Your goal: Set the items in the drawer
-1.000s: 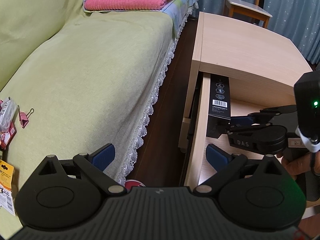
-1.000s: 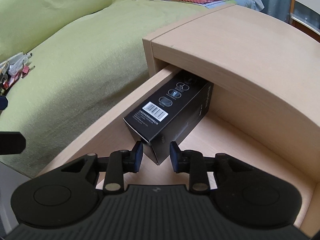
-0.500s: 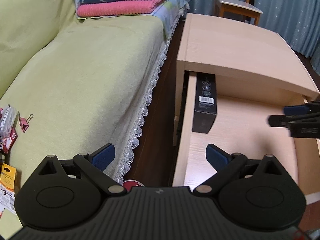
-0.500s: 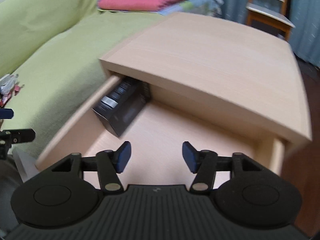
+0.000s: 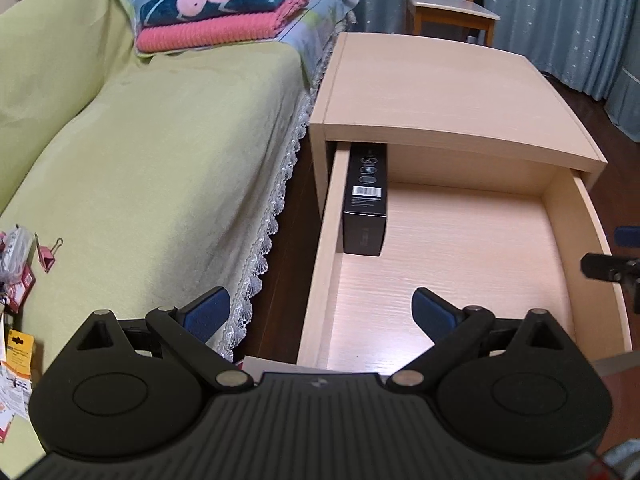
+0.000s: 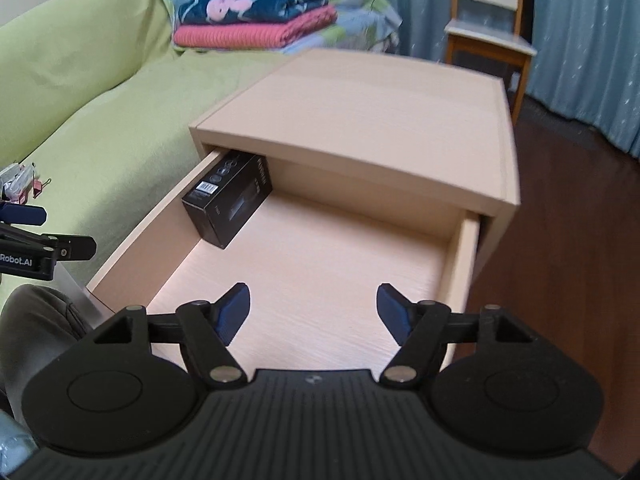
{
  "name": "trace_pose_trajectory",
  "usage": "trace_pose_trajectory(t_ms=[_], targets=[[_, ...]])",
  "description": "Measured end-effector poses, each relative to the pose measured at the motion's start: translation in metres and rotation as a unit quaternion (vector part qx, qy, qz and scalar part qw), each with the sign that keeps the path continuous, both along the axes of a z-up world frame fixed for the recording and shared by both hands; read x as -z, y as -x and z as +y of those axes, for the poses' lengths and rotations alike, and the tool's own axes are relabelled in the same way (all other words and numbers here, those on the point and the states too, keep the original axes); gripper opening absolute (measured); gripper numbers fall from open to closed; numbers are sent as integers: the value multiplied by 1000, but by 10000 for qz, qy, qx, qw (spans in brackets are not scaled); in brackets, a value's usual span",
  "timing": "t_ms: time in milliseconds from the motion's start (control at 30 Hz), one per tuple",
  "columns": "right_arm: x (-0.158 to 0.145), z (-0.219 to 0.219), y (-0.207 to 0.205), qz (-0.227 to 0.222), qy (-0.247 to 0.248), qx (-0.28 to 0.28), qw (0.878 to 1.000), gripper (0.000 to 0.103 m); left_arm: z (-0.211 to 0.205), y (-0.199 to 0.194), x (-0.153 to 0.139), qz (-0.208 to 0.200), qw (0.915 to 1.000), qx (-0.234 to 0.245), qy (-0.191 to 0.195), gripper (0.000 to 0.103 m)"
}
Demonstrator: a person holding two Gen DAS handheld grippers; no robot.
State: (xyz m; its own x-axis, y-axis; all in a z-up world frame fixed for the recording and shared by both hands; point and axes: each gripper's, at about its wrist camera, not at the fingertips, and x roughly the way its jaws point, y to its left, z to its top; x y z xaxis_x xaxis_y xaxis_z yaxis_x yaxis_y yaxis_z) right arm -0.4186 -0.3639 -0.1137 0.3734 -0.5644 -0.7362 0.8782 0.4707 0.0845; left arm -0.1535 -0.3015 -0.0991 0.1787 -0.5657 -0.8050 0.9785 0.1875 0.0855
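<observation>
The drawer (image 5: 440,248) of the pale wood nightstand (image 5: 432,92) stands pulled out, and the black box (image 5: 366,204) lies inside it, flat on the drawer floor, pressed along the left wall with its far end tucked under the nightstand top; a barcode label faces up. The left claw (image 5: 320,312) hangs above the drawer's near left corner, its 2 blue pads spread wide and holding nothing, one over the sofa edge and one over the drawer floor. The right claw (image 6: 314,312) hovers over the near part of the drawer, jaws also spread wide and empty, well apart from the box. At the right edge of the left view, part of the right claw shows beside the drawer's right wall. The sofa (image 5: 152,168), under a green cover with a lace hem, sits just beside the nightstand. On it lie a pink binder clip (image 5: 48,256) and small packets (image 5: 16,252) at the near left, and folded blankets (image 5: 224,12) at the far end. A wooden chair (image 5: 448,4) stands before blue curtains (image 5: 560,12).
</observation>
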Motion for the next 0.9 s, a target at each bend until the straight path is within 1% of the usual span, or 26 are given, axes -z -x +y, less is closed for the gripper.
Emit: trace_pose_trajectory(t_ms=[33, 167, 333, 467, 633, 733, 900], targets=[[-4, 6, 5, -37, 76, 21, 10000, 67, 2, 2, -1, -21, 10000, 40, 16, 99], [-14, 25, 21, 1, 269, 59, 9996, 78, 10, 9, -2, -104, 9999, 100, 25, 99], [-19, 49, 44, 29, 320, 310, 9990, 80, 24, 12, -4, 26, 9996, 268, 113, 99], [-16, 66, 65, 166, 333, 630, 9973, 82, 35, 12, -1, -30, 9991, 411, 90, 99], [-6, 81, 87, 190, 151, 961, 9951, 83, 49, 8, 4, -81, 9981, 600, 88, 99], [-1, 89, 93, 150, 43, 997, 9949, 83, 58, 6, 7, -111, 9973, 714, 87, 99], [7, 96, 97, 215, -82, 977, 9950, 83, 72, 0, 12, -160, 9963, 846, 88, 99]])
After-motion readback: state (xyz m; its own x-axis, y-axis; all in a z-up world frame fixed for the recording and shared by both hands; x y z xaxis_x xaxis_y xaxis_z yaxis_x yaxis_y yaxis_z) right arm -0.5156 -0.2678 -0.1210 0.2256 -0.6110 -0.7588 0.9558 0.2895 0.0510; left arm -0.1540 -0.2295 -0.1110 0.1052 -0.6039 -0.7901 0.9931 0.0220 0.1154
